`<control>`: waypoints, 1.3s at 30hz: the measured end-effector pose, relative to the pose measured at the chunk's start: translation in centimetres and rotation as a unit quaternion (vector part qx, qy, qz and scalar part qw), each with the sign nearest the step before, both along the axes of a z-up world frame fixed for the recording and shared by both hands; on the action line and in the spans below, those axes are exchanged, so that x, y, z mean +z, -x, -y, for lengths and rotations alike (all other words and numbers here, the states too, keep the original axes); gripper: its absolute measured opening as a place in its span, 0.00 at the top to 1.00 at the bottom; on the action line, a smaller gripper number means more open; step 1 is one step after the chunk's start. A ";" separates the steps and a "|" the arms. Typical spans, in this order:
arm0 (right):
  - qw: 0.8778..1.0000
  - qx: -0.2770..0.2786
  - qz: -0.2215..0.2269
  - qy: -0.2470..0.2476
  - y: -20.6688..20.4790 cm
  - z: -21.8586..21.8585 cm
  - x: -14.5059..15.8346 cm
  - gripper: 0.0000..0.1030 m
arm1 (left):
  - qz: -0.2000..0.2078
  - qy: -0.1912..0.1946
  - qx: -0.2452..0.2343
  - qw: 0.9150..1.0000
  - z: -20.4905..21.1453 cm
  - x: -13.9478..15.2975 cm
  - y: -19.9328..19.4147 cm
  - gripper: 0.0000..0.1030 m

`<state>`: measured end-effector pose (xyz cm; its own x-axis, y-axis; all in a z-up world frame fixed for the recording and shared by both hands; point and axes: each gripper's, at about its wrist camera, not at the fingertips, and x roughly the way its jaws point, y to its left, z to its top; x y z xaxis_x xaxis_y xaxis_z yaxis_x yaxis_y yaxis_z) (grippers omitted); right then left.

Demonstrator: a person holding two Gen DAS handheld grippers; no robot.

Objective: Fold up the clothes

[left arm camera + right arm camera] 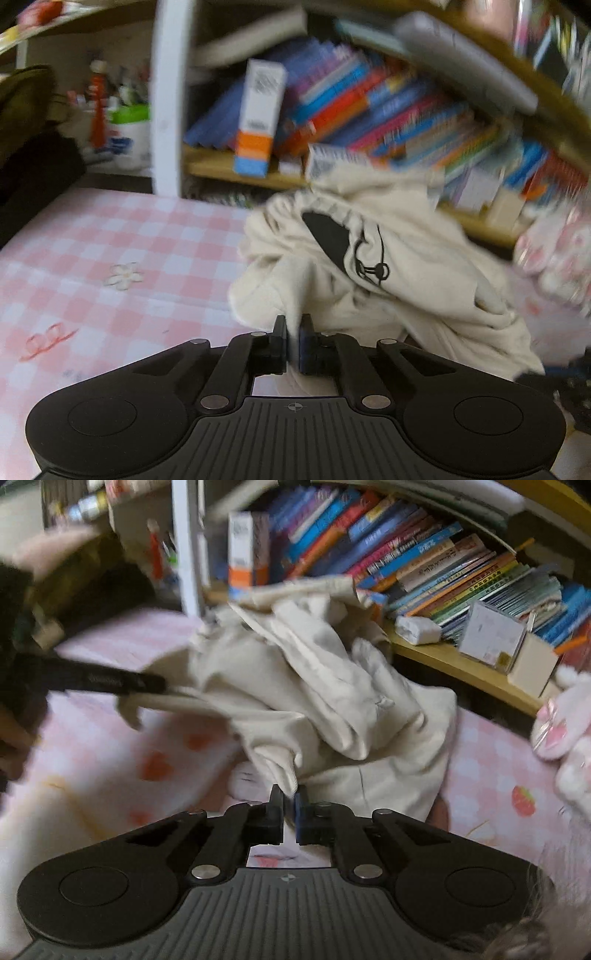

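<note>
Cream garment (406, 266) — crumpled, bearing a black print — sits bunched above the pink checked bedsheet (110, 240), in front of a shelf of books (369, 110). Left gripper (294, 325): jaws closed on a fold of the fabric. Right gripper (290, 795): jaws likewise clamped on another fold — cloth stretched between both. A pink plush toy (561, 731) lies at the right.

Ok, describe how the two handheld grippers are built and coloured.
Both look alike. The left gripper and the right gripper each have black linkage arms with silver rivets, round black side housings, a ribbed grey base bearing a small crosshair mark, and jaws with one black and one blue pad.
</note>
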<state>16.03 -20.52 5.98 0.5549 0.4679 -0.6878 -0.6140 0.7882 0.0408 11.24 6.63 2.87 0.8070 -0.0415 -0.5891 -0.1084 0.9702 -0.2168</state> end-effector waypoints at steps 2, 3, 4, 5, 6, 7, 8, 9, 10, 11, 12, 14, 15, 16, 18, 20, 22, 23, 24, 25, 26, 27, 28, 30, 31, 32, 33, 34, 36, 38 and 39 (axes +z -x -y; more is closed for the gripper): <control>0.999 0.023 -0.015 -0.039 2.0 1.0 1.7 0.96 | 0.018 0.020 0.027 0.999 -1.2 1.0 2.7 0.96; 0.997 0.038 -0.022 -0.057 3.1 1.3 2.5 0.96 | 0.028 0.033 0.045 0.998 -1.9 1.5 4.1 0.96; 0.995 0.056 -0.030 -0.074 4.3 1.6 3.1 0.96 | 0.042 0.045 0.064 0.996 -2.7 2.2 5.3 0.96; 0.992 0.075 -0.038 -0.091 5.5 1.8 3.8 0.96 | 0.058 0.055 0.084 0.993 -3.4 2.8 6.6 0.96; 0.988 0.099 -0.046 -0.113 6.8 1.9 4.6 0.96 | 0.080 0.062 0.105 0.989 -4.0 3.8 8.0 0.96; 0.981 0.119 -0.056 -0.141 7.7 2.1 5.3 0.96 | 0.109 0.066 0.125 0.984 -4.5 5.2 9.4 0.96; 0.973 0.139 -0.066 -0.171 8.6 2.3 6.2 0.96 | 0.136 0.063 0.138 0.979 -4.9 6.7 10.3 0.96; 0.961 0.157 -0.074 -0.214 9.2 2.9 7.4 0.96 | 0.167 0.057 0.147 0.973 -5.2 8.6 11.2 0.96; 0.947 0.171 -0.082 -0.259 9.6 3.5 8.6 0.96 | 0.197 0.053 0.152 0.967 -5.4 10.5 11.8 0.96; 0.931 0.169 -0.087 -0.313 9.6 4.7 9.6 0.96 | 0.223 0.050 0.149 0.962 -5.3 12.2 12.1 0.96; 0.911 0.167 -0.092 -0.366 9.5 5.8 10.6 0.96 | 0.249 0.047 0.145 0.956 -5.2 14.0 12.4 0.96; 0.874 0.137 -0.098 -0.456 9.1 8.4 11.7 0.97 | 0.293 0.041 0.128 0.947 -4.3 17.0 12.4 0.96; 0.857 0.112 -0.102 -0.493 8.8 9.8 11.8 0.97 | 0.308 0.039 0.114 0.944 -3.7 18.2 12.0 0.96; 0.844 0.077 -0.107 -0.520 8.4 11.5 11.3 0.97 | 0.314 0.037 0.097 0.944 -2.9 18.9 11.3 0.96; 0.835 0.003 -0.110 -0.539 7.8 14.4 9.7 0.97 | 0.292 0.029 0.073 0.953 -1.6 18.5 9.2 0.96; 0.860 -0.083 -0.108 -0.492 7.3 16.6 7.6 0.97 | 0.238 0.037 0.058 0.969 -1.0 16.5 6.3 0.96; 0.897 -0.153 -0.104 -0.403 6.7 17.4 5.1 0.97 | 0.179 0.039 0.053 0.982 -0.6 13.7 4.0 0.96; 0.909 -0.184 -0.104 -0.358 6.4 17.8 3.9 0.97 | 0.152 0.038 0.053 0.986 -0.4 12.3 3.2 0.96; 0.916 -0.205 -0.113 -0.325 6.2 18.1 2.4 0.97 | 0.133 0.036 0.056 0.989 -0.3 11.0 3.0 0.95; 0.918 -0.224 -0.127 -0.301 6.2 18.6 1.0 0.97 | 0.118 0.034 0.060 0.991 -0.2 9.8 3.1 0.95; 0.919 -0.242 -0.140 -0.278 6.2 19.0 -0.3 0.97 | 0.109 0.031 0.065 0.991 -0.4 8.8 3.6 0.95; 0.919 -0.254 -0.145 -0.263 6.3 19.1 -1.4 0.97 | 0.100 0.026 0.071 0.992 -0.6 7.9 4.0 0.95; 0.920 -0.264 -0.146 -0.249 6.5 19.2 -2.2 0.95 | 0.092 0.021 0.075 0.993 -0.8 7.4 4.4 0.94; 0.927 -0.268 -0.139 -0.223 7.0 19.6 -2.7 0.94 | 0.081 0.013 0.085 0.993 -1.6 7.2 5.4 0.93; 0.934 -0.262 -0.127 -0.208 7.3 19.6 -2.4 0.93 | 0.078 0.007 0.089 0.993 -2.0 7.3 6.0 0.93; 0.940 -0.256 -0.116 -0.193 7.6 19.6 -2.1 0.90 | 0.079 0.000 0.092 0.993 -2.4 7.4 6.6 0.92; 0.946 -0.250 -0.104 -0.178 8.0 19.6 -1.9 0.79 | 0.079 -0.007 0.094 0.992 -2.8 7.4 7.1 0.92; 0.952 -0.242 -0.092 -0.163 8.3 19.6 -1.6 0.72 | 0.079 -0.013 0.097 0.992 -3.2 7.5 7.7 0.91; 0.968 -0.206 -0.059 -0.134 8.5 19.0 -0.8 0.58 | 0.075 -0.025 0.102 0.992 -3.6 7.4 8.4 0.90; 0.982 -0.151 -0.035 -0.104 8.7 18.0 -0.1 0.52 | 0.069 -0.039 0.107 0.991 -3.7 7.4 9.0 0.85; 0.988 -0.123 -0.024 -0.089 8.9 17.5 0.2 0.46 | 0.066 -0.047 0.108 0.991 -3.8 7.5 9.3 0.76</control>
